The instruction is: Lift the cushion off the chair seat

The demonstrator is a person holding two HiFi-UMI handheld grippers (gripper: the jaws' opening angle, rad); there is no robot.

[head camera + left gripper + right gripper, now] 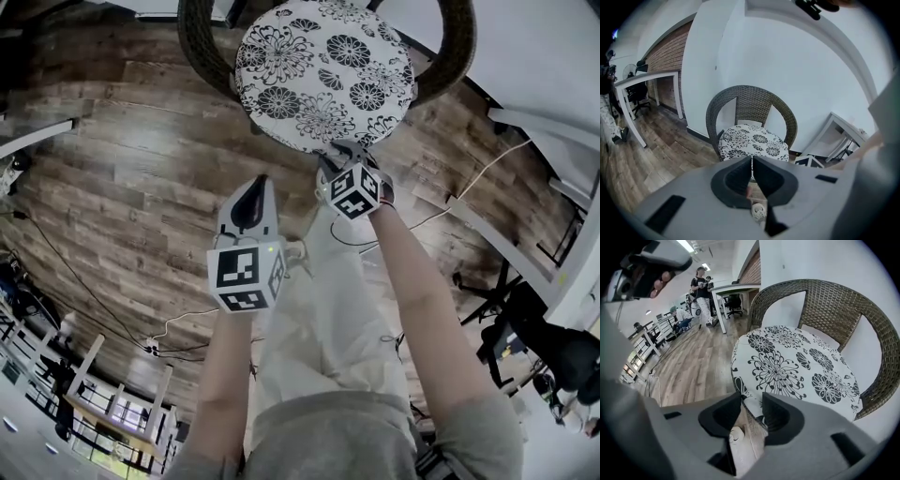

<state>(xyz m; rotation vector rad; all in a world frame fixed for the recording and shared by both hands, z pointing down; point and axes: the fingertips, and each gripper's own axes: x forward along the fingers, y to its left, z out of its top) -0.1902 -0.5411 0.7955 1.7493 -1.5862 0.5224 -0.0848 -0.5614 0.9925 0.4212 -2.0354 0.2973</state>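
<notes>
Cushion [792, 362] is a round floral pad lying flat on the seat of the wicker chair [825, 301], covering it out to the chair's front edge. My read: light and soft, so it'll fold and droop from a single pinch. The fabric cover should give fair friction, and nothing about it looks fragile. Take it at the rim on the chair's front side, and bite deep enough to catch padding, not just cover. Your right gripper [751, 399] is at the chair's front edge, jaws spread wide, cushion rim sitting in the gap; I don't see the pads pressing it. Your left gripper [751, 161] has jaws together, empty, well back from the chair's front over the wood floor [122, 187], cushion out ahead of it. If the pad sags, add the left at the chair's front-left rim.
</notes>
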